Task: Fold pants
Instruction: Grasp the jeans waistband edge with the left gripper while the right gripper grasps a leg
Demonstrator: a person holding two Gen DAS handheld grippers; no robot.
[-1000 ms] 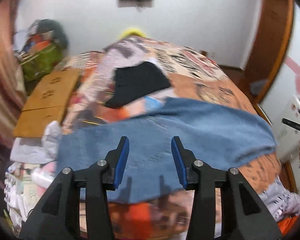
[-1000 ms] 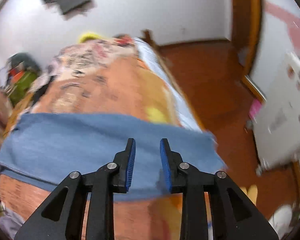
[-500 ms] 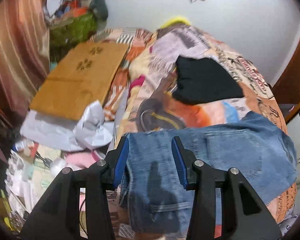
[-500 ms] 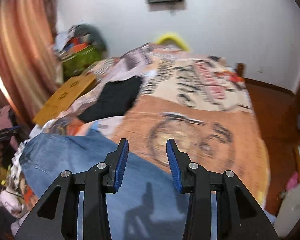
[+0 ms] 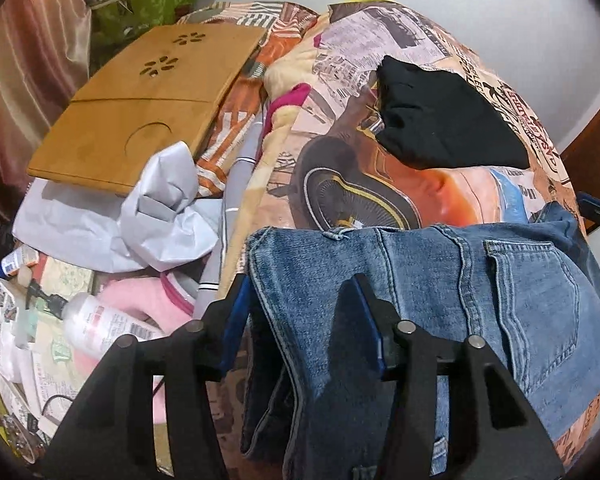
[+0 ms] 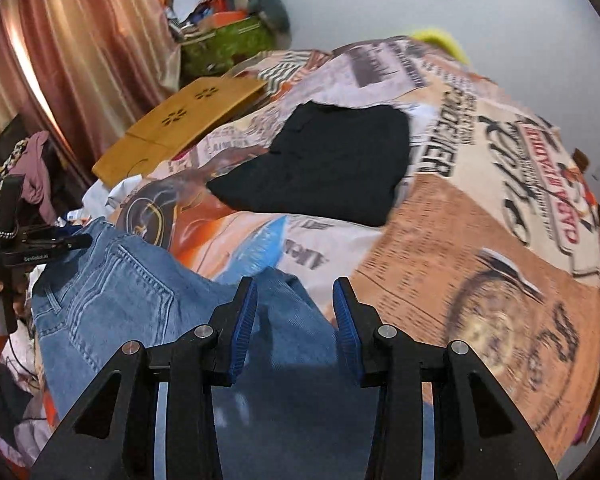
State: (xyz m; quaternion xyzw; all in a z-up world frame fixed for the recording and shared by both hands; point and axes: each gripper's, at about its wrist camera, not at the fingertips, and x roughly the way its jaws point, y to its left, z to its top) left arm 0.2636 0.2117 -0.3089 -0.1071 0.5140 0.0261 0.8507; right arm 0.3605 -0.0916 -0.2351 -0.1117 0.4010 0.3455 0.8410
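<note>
- A bed covered by a printed bedspread (image 6: 480, 240), showing newspaper text and a vintage car, fills both views; a plain white wall (image 6: 380, 4) stands behind it at 12 o'clock.
- A folded black garment (image 5: 440, 120) lies flat on the bedspread, well apart from the jeans, toward 1 o'clock in the left wrist view.
- A wooden lap tray (image 5: 148, 100) with flower-shaped cutouts rests at 10 o'clock, with crumpled white paper (image 5: 160, 216) just below it and a white bottle (image 5: 100, 324) lying at 8 o'clock among papers.
- Pinkish curtains (image 6: 68, 60) hang at 10 o'clock in the right wrist view, beside a green bag (image 6: 224, 44) heaped with clutter.
- The blue jeans (image 5: 460, 300) lie at the near edge of the bed, waistband and back pocket up; their lower part is cut off by the frame and hidden behind the fingers.
- The right half of the right wrist view is blurred, so the print there is hard to read.
- The left gripper (image 5: 304, 320) has its jaws spread wide, and the jeans' waistband edge drapes between them and over the left finger; whether the pads press the cloth cannot be told.
- The right gripper (image 6: 296, 320) is spread wide above the denim, holding nothing.
</note>
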